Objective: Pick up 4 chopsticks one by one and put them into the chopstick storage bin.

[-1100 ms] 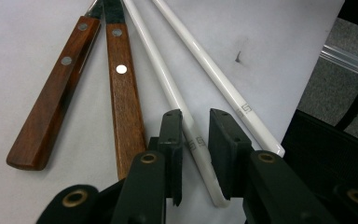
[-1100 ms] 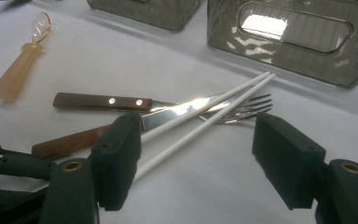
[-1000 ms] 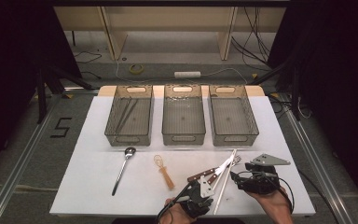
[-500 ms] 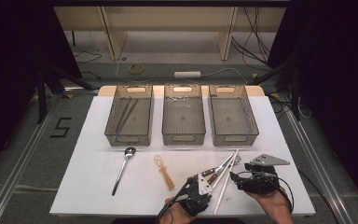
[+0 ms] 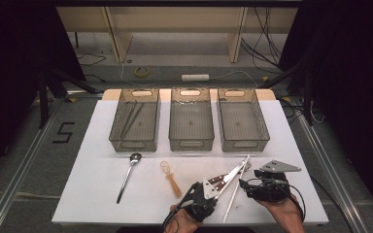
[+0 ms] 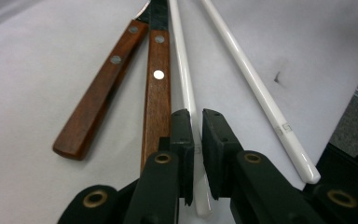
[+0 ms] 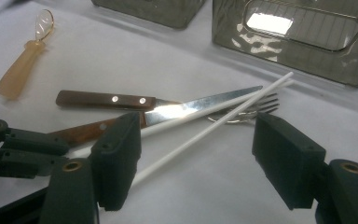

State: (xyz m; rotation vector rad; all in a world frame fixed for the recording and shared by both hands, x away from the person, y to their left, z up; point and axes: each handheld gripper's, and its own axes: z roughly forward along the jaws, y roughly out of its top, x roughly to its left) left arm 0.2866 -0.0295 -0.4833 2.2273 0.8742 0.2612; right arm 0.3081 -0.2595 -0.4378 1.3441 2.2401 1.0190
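Two white chopsticks (image 6: pixel 256 88) lie with a wooden-handled knife (image 7: pixel 200 105) and a fork (image 7: pixel 247 114) at the front right of the white table (image 5: pixel 87 194). My left gripper (image 5: pixel 210 190) (image 6: pixel 196 119) has just been closing. Its pads press on the near end of one chopstick (image 6: pixel 182 60), beside the knife handle (image 6: pixel 157 88). My right gripper (image 5: pixel 245 184) (image 7: pixel 196 135) stands open just to the right. Its jaws are wide apart, and between them I see the second chopstick (image 7: pixel 205 133) lying on the table.
Three clear bins (image 5: pixel 135 121) (image 5: pixel 191 121) (image 5: pixel 243 121) stand in a row at the back; the left one holds dark sticks. A metal spoon (image 5: pixel 126 177) and a small amber-handled whisk (image 5: pixel 171 178) (image 7: pixel 23 60) lie left of the grippers.
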